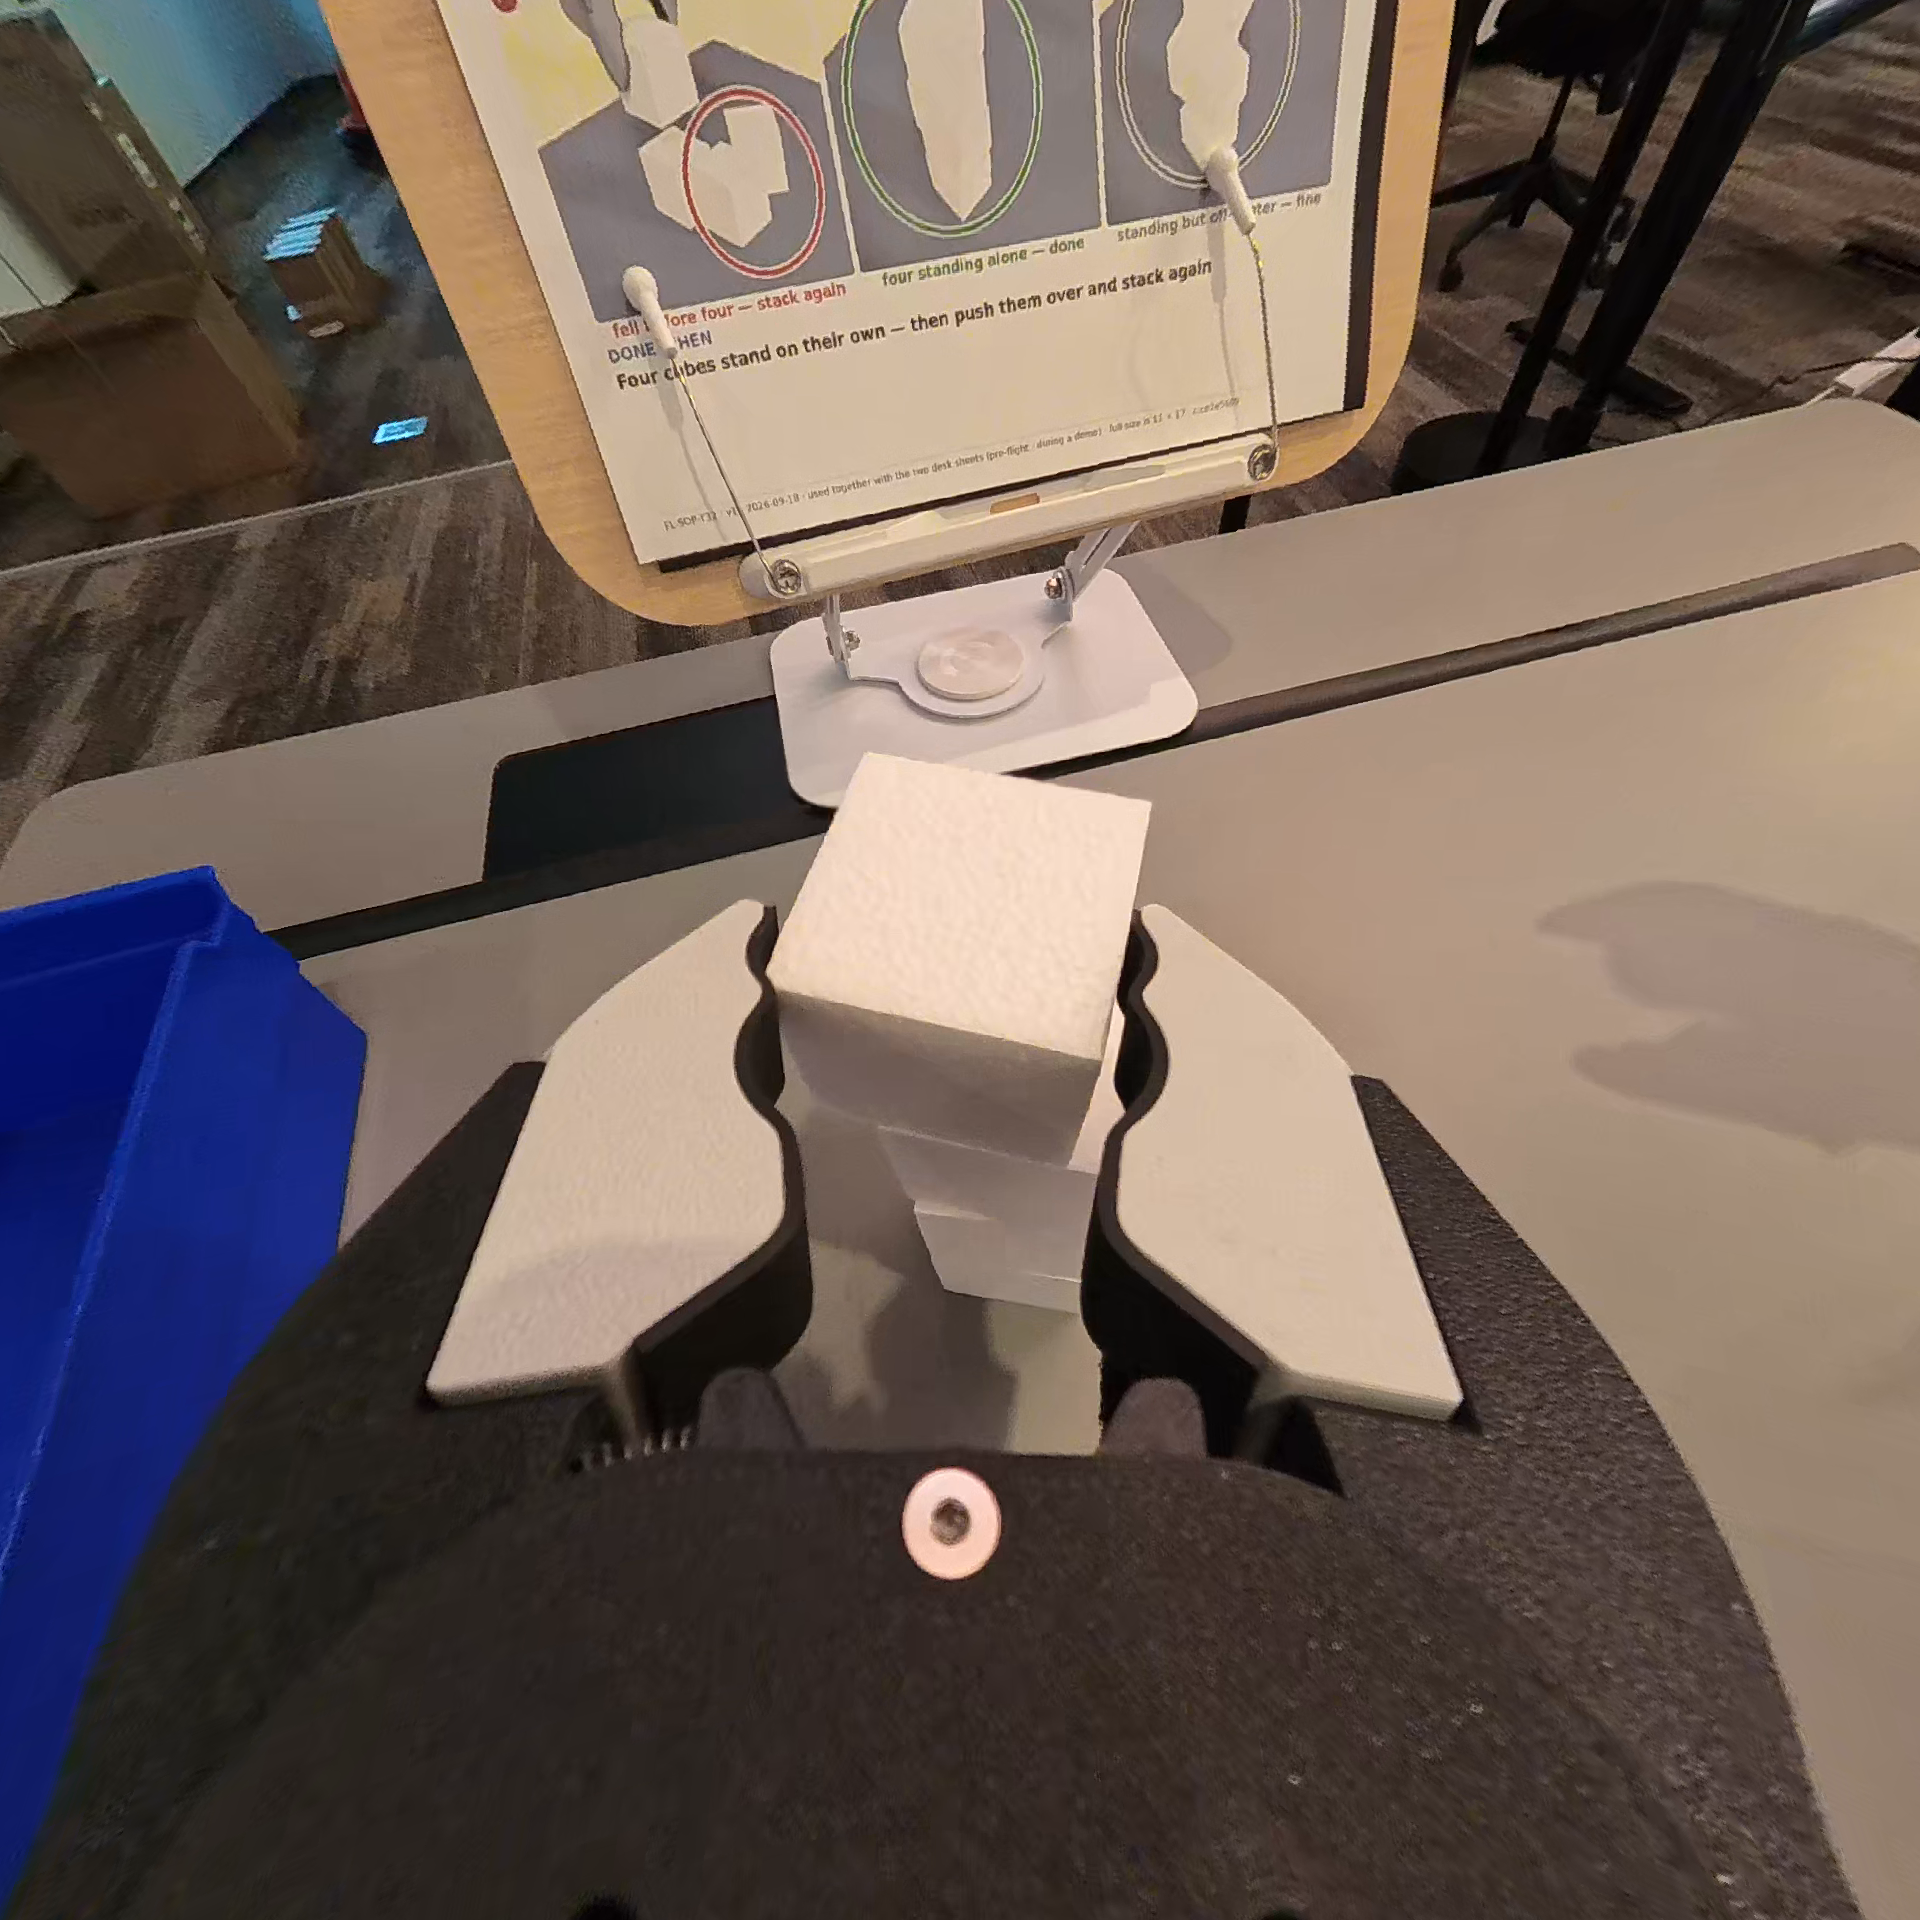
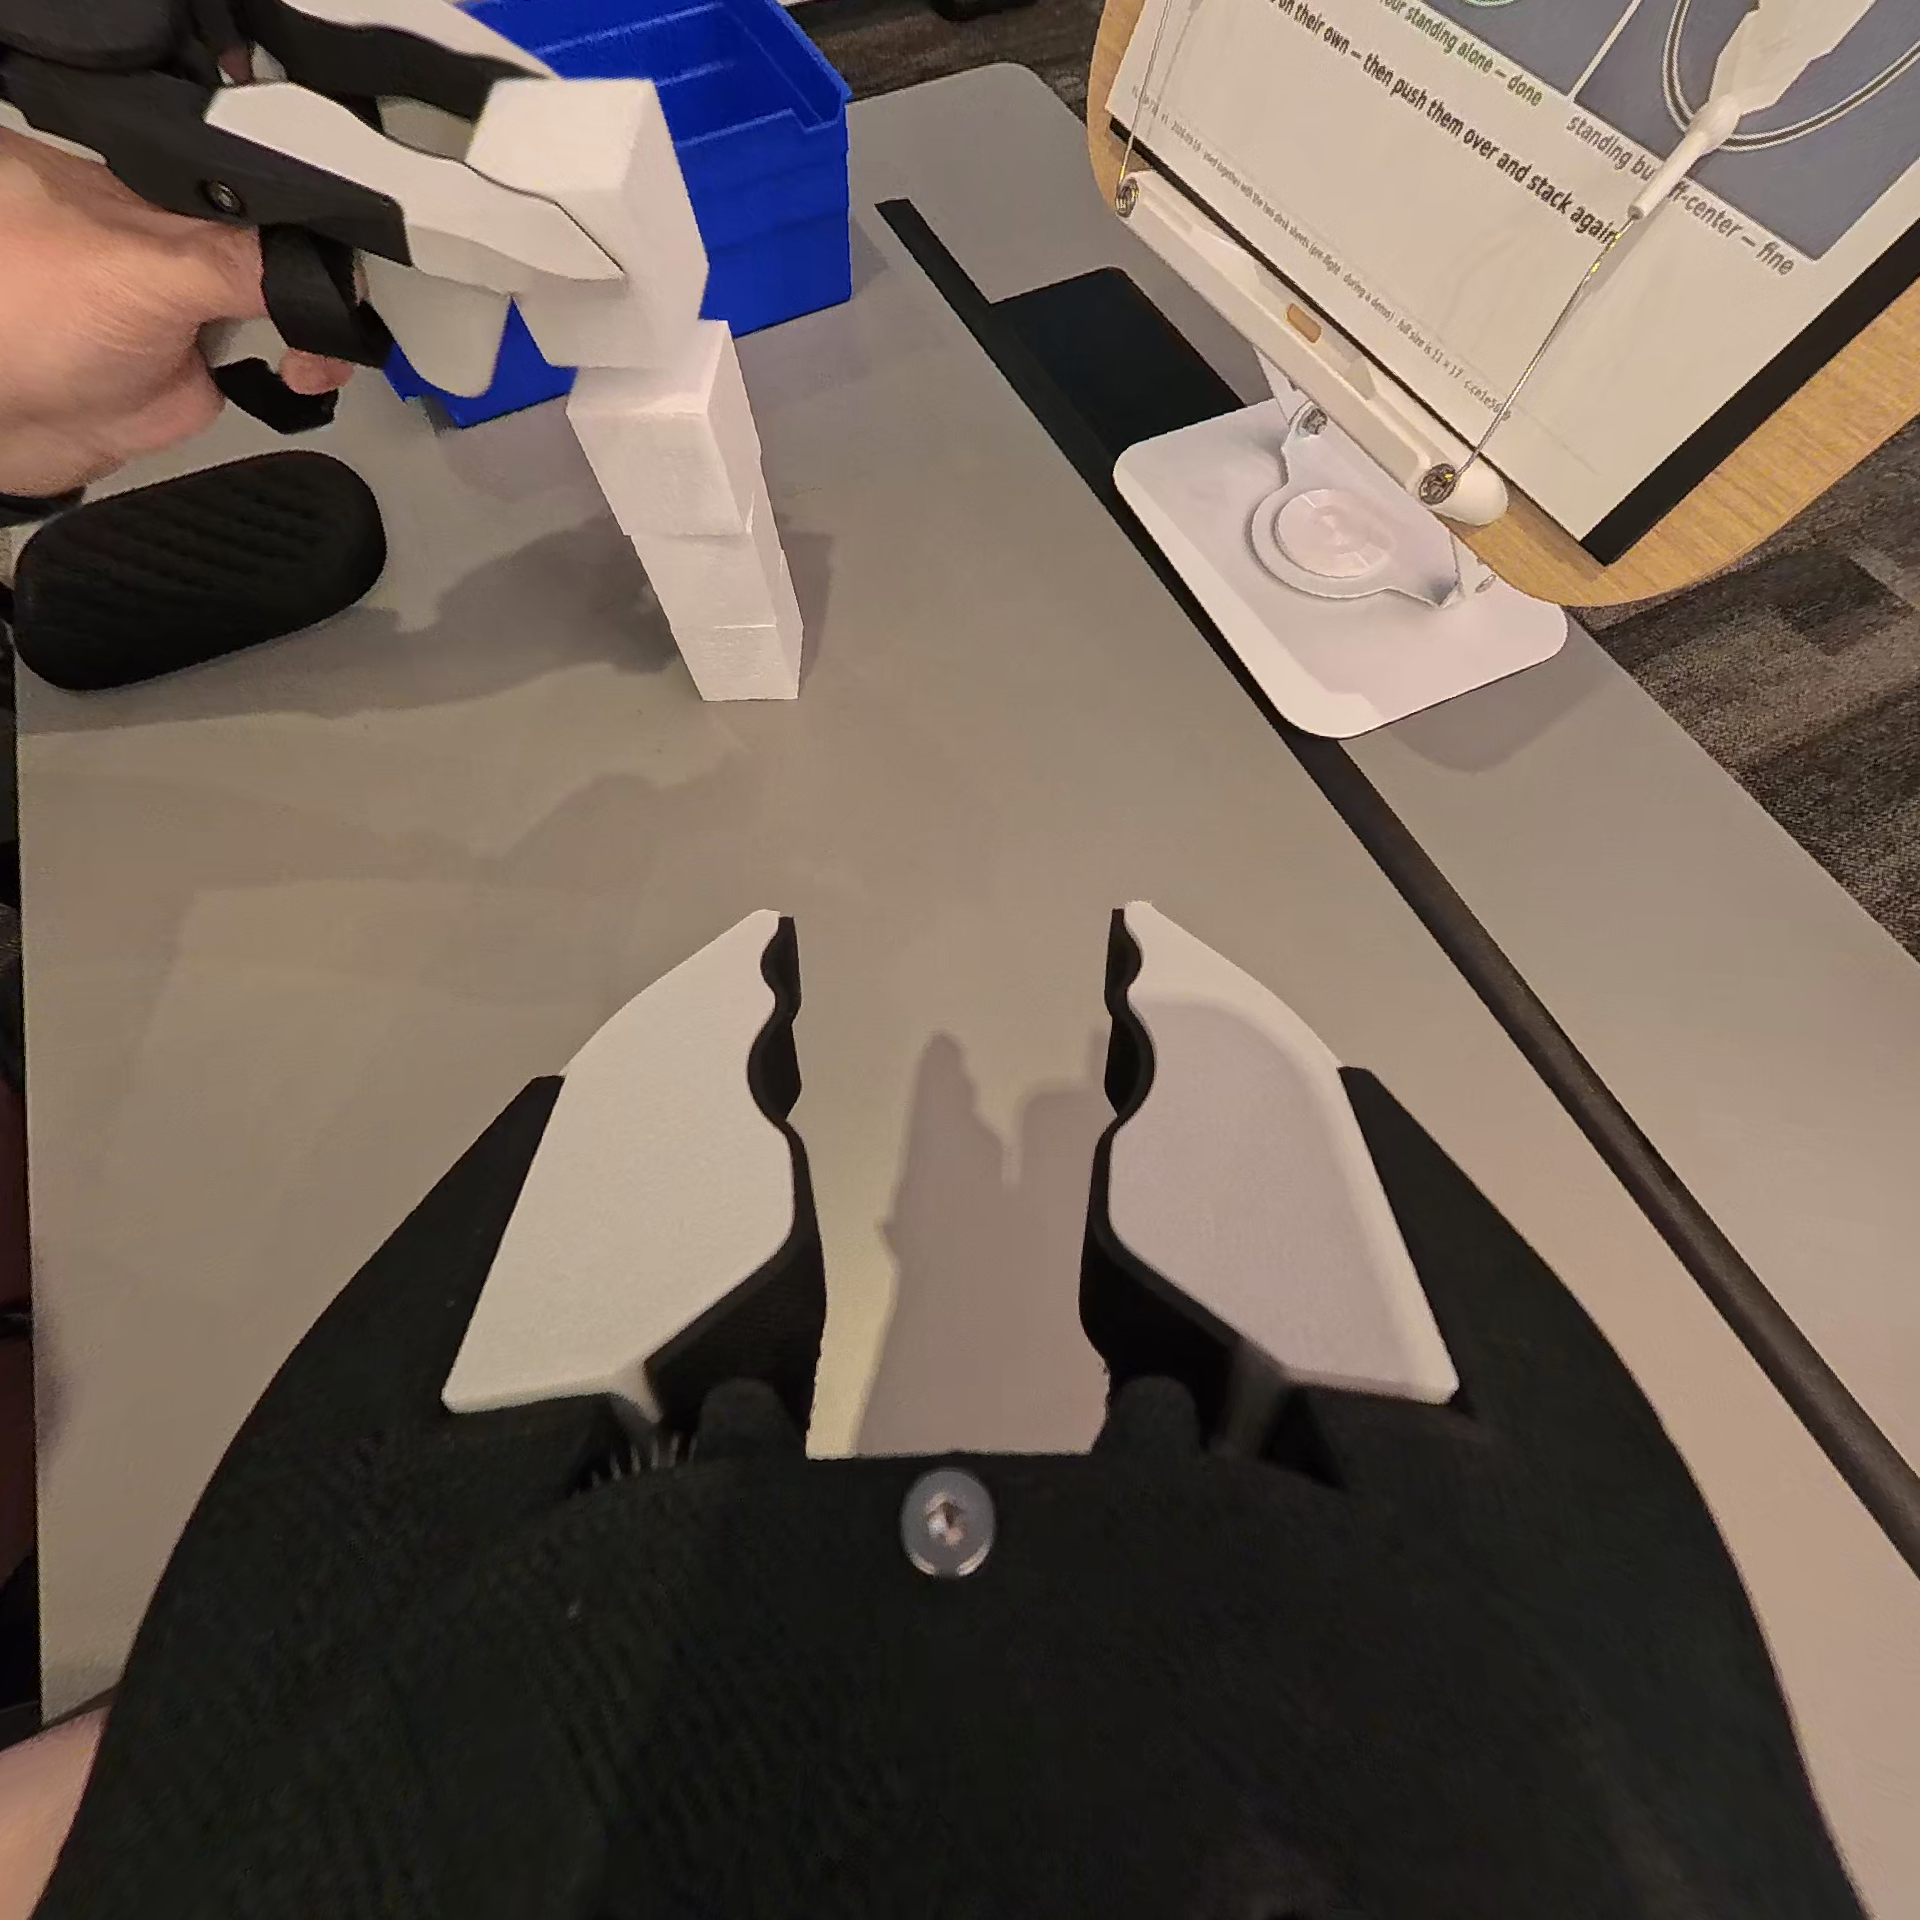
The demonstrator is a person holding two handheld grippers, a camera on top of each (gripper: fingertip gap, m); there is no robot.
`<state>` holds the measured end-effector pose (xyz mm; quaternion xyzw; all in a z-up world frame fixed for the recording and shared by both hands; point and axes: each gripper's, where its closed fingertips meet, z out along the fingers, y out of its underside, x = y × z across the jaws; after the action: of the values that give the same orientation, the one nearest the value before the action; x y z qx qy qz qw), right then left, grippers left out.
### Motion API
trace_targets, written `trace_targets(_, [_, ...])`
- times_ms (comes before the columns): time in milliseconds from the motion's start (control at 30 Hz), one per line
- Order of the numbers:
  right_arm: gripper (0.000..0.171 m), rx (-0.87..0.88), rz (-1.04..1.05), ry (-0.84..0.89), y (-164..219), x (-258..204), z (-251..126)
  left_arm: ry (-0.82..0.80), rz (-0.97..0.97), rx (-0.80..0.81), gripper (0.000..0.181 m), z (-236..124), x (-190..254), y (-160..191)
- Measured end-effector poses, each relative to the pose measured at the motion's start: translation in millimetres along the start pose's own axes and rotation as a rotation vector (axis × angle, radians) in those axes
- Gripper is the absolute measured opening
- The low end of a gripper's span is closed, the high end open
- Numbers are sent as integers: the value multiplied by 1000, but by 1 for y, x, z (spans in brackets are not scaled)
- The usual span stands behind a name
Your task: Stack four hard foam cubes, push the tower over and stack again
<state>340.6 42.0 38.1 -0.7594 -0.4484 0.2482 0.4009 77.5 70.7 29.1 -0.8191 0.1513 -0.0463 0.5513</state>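
A tower of white hard foam cubes [image 2: 717, 561] stands on the grey table [image 2: 935, 790]. My left gripper [image 1: 951, 914] is shut on the top cube [image 1: 966, 966], which sits on the tower a little off-centre. Two lower cubes [image 1: 997, 1184] show between its fingers. In the right wrist view the left gripper [image 2: 571, 171] holds that top cube [image 2: 613, 239] above three stacked cubes, with a person's hand behind it. My right gripper [image 2: 951, 920] is open and empty over the bare table, well in front of the tower.
A blue bin [image 1: 125, 1143] stands left of the tower, also seen in the right wrist view [image 2: 727, 135]. An instruction board on a white stand [image 1: 987, 675] is behind the tower. A black padded rest [image 2: 197, 566] lies at the left table edge.
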Motion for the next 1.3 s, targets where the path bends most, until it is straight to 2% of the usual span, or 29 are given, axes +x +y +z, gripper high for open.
trace_targets(833, [58,-9,27,2,7,9,2,-14,23,3,63,7,8,5])
trace_targets(933, [58,-15,34,4,9,10,3,-31,51,34,84,4,7,0])
trace_targets(1067, [58,-16,37,9,10,12,3,-43,58,131,91,-16,0,-23])
trace_targets(1200, [58,1,39,16,7,12,0,-76,-19,311,87,-57,-33,-54])
trace_targets(1300, [58,17,38,33,3,13,-2,-127,-36,388,80,-78,-65,-55])
